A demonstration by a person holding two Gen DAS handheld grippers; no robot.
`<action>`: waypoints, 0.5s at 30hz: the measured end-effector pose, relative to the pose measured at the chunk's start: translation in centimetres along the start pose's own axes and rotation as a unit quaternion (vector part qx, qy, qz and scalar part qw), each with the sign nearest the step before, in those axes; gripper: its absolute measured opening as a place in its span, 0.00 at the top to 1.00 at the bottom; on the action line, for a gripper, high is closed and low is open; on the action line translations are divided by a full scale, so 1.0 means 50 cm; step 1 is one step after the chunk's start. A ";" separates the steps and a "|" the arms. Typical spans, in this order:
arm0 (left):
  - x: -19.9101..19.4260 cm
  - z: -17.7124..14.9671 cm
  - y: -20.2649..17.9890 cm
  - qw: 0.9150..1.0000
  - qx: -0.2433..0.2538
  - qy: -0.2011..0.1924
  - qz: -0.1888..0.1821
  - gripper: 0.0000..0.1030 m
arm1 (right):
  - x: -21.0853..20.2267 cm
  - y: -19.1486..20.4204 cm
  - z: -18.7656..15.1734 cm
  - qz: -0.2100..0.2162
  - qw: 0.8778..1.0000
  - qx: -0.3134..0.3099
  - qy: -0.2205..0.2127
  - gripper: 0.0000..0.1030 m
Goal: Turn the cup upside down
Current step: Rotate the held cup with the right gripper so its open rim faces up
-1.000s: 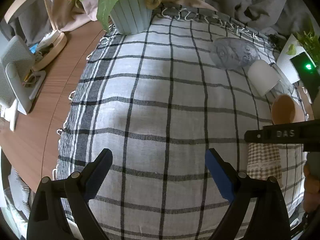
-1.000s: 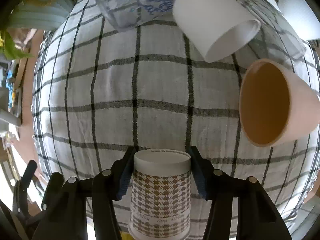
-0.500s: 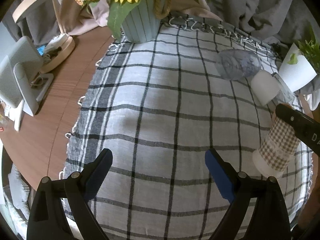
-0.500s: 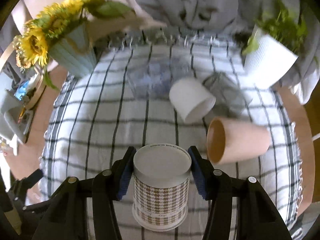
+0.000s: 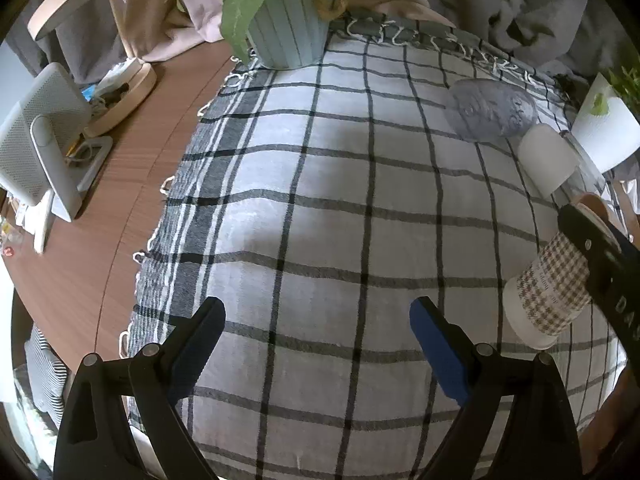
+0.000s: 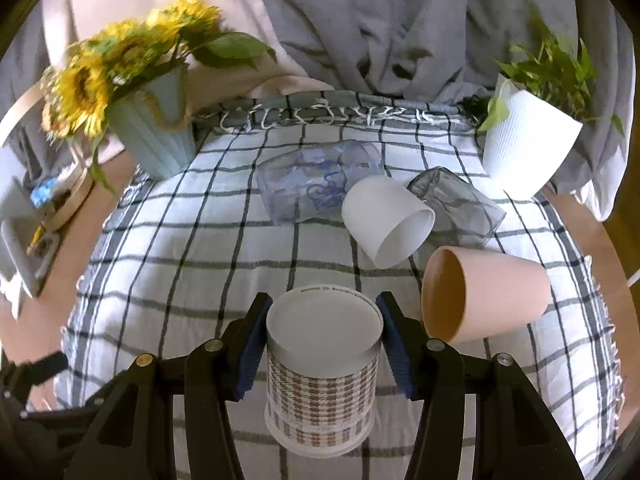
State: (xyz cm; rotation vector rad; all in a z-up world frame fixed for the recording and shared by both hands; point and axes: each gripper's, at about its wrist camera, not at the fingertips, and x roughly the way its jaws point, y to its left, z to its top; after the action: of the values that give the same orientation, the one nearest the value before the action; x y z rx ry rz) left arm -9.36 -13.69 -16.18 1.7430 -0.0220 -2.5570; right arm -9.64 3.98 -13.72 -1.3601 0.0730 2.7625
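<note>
My right gripper [image 6: 323, 340] is shut on a houndstooth paper cup [image 6: 322, 380], which is upside down with its white base facing up, held over the checked cloth [image 6: 200, 248]. In the left wrist view the same cup [image 5: 548, 292] hangs at the right edge, tilted, rim toward the cloth. My left gripper [image 5: 316, 340] is open and empty above the cloth's near part. Lying on their sides are a white cup [image 6: 386, 224], a pink cup [image 6: 484, 292], a clear printed cup [image 6: 316, 188] and a grey glass [image 6: 456, 204].
A blue vase of sunflowers [image 6: 156, 136] stands at the back left and a white plant pot [image 6: 528, 144] at the back right. A small white fan [image 5: 36, 156] and a round wooden tray [image 5: 120, 96] sit on the wooden table [image 5: 132, 168] left of the cloth.
My right gripper has swung upward and pulled back with the cup, so more of the table shows. The cup's base has stayed on top. The left gripper has drawn back slightly.
</note>
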 end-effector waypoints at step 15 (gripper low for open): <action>-0.018 0.001 0.002 1.000 -0.004 -0.006 -0.005 0.08 | -0.019 -0.012 -0.048 0.028 0.999 0.020 0.042 0.47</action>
State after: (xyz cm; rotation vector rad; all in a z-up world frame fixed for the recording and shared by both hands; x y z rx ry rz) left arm -9.09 -13.75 -15.32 1.7289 -0.0053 -2.5708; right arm -7.13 4.39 -14.44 -1.4858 0.1710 2.7317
